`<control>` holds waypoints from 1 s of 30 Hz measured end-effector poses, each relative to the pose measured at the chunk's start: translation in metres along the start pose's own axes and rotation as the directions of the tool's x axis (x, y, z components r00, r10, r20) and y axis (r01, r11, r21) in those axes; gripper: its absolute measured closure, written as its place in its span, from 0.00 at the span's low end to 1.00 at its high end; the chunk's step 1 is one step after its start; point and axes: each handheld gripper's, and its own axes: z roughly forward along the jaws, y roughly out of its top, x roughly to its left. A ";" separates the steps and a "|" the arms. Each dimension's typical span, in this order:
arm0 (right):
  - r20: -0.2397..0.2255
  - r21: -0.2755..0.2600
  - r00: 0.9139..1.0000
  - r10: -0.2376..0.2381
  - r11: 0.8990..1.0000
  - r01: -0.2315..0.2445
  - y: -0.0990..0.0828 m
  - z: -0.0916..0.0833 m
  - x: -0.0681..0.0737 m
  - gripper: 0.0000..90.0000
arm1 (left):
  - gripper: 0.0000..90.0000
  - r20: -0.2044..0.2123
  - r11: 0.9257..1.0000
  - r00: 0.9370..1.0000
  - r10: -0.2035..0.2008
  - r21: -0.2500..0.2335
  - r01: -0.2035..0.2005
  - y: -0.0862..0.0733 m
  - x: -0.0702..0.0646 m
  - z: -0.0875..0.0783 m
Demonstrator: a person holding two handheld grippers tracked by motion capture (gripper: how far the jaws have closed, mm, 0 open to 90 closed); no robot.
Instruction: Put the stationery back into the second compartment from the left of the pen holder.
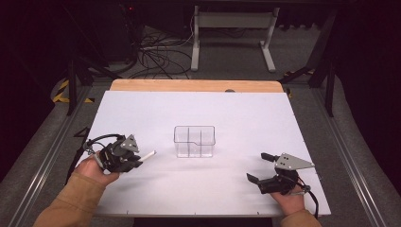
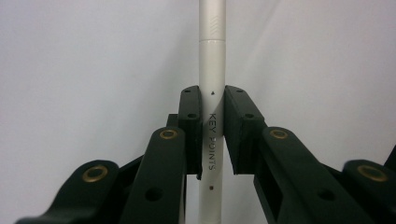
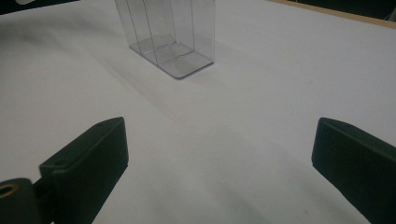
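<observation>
At the lower left of the high view, a white pen (image 1: pixel 147 155) is clamped between the jaws of the left gripper (image 1: pixel 137 160), its rear end hidden by the gripper's body. In the left gripper view the pen is cut off by the top and bottom edges. The right gripper (image 1: pixel 257 166), lower right, is held wide open on nothing, and the clear divided container (image 1: pixel 194 141) is seen at centre, its partitions hard to make out.

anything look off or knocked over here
Nothing stands out. The clear organizer stands upright and empty mid-table, the left gripper holds a white pen squarely, and the right gripper rests open on the table.
</observation>
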 end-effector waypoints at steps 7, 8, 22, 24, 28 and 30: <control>0.000 0.000 1.000 0.001 1.000 -0.001 0.000 0.000 0.000 0.05 | 0.87 -0.009 0.993 1.000 -0.011 -0.116 0.010 0.004 0.002 -0.016; -0.001 0.000 1.000 0.001 1.000 -0.001 0.000 0.000 0.000 0.05 | 0.87 -0.007 0.991 1.000 -0.016 -0.135 0.015 0.004 0.002 -0.018; -0.002 0.000 1.000 0.000 1.000 0.000 0.000 0.000 0.000 0.05 | 0.87 0.022 0.935 0.998 -0.062 -0.348 0.066 0.014 0.006 -0.037; -0.002 0.000 1.000 0.000 1.000 0.000 0.000 0.000 0.000 0.05 | 0.87 0.028 0.921 0.997 -0.066 -0.384 0.072 0.015 0.007 -0.040; -0.001 0.000 1.000 0.000 1.000 0.000 0.000 0.000 0.000 0.05 | 0.87 0.037 0.897 0.997 -0.072 -0.435 0.081 0.018 0.008 -0.046; -0.002 0.001 1.000 -0.001 1.000 0.001 0.000 0.000 0.000 0.05 | 0.87 0.049 0.882 0.996 -0.071 -0.464 0.086 0.020 0.008 -0.048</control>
